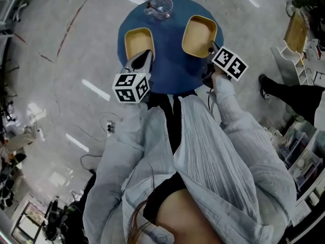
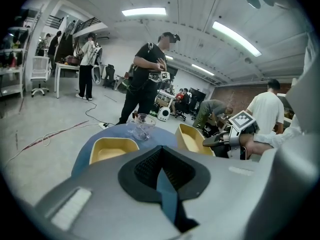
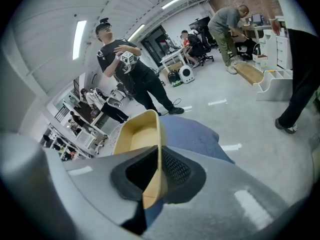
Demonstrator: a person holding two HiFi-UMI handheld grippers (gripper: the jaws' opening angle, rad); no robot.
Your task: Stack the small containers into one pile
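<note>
Right gripper (image 1: 209, 51) pinches the near wall of the right yellow container (image 1: 199, 34) over the blue table (image 1: 172, 72). Left gripper (image 1: 143, 57), pressed together and empty, sits just beside the left container (image 1: 138, 41). Containers judged light, rigid and smooth; the rim wall is the best hold.

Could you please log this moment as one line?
right gripper shut on rim of right container | left gripper shut, empty | left container on table

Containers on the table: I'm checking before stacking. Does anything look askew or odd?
The right container, its wall clamped in the right tongs, sits turned askew relative to the left container. Nothing looks spilled or damaged.
</note>
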